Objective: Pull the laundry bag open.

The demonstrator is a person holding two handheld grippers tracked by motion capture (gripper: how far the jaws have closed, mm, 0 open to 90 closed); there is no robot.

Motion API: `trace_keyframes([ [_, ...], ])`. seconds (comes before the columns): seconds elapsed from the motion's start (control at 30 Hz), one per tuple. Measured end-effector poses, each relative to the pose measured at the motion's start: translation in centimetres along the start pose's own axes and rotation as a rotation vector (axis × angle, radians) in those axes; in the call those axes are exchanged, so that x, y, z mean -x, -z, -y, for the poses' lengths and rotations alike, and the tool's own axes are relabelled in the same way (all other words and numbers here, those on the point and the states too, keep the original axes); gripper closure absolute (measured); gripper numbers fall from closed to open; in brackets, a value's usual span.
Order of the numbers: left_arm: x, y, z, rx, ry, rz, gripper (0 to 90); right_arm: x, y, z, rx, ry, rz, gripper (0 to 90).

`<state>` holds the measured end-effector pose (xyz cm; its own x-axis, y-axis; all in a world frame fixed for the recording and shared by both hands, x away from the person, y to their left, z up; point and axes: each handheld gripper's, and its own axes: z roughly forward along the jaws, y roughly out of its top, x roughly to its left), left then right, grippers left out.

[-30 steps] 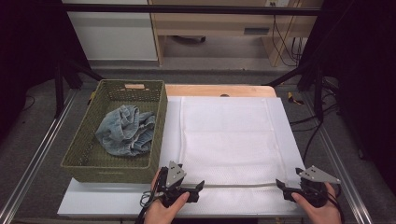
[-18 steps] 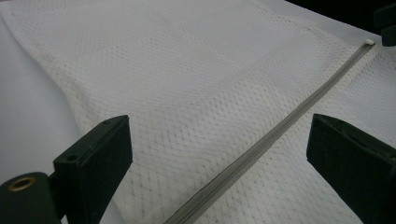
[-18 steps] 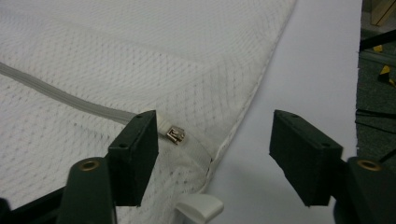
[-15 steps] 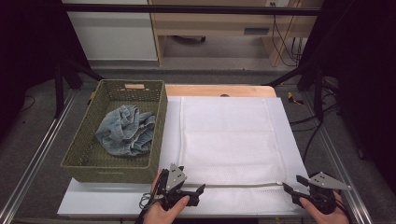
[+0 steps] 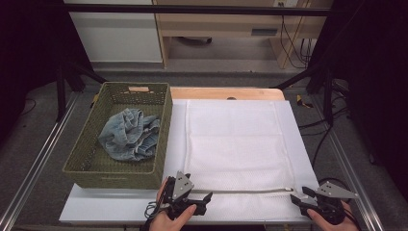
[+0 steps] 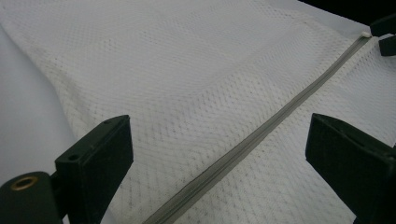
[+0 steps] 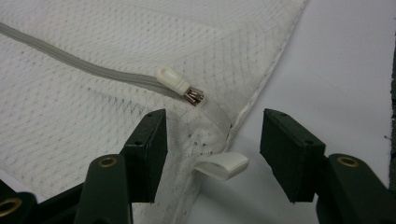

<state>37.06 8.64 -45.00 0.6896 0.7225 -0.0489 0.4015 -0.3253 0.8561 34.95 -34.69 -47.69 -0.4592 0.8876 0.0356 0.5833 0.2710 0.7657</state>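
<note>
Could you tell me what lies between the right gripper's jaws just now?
In the right gripper view, the mesh bag's corner and its white loop tab lie between the open right gripper.

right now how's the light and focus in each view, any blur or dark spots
High view: even light on the white mesh laundry bag, surroundings fall to black, the green woven basket slightly soft. Left gripper view: the grey zipper is sharp at mid-distance, near jaws dark and a bit blurred. Right gripper view: the white zipper pull is crisp with soft shadows, no glare.
</note>
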Motion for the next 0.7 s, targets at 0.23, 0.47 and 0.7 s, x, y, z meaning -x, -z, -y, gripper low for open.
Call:
trace_keyframes([
  [0.23, -0.03, 0.03, 0.05, -0.004, 0.003, -0.001, 7.5, -0.05, -0.05, 0.28, -0.022, 0.003, -0.005, 44.3],
  [0.47, 0.13, 0.00, 0.01, 0.002, 0.004, 0.000, 7.7, -0.31, -0.48, 0.01, -0.040, 0.034, 0.001, 50.7],
  [0.7, 0.06, 0.21, -0.06, 0.010, 0.004, -0.009, 7.9, -0.56, -0.82, -0.31, -0.063, 0.044, 0.003, 58.0],
])
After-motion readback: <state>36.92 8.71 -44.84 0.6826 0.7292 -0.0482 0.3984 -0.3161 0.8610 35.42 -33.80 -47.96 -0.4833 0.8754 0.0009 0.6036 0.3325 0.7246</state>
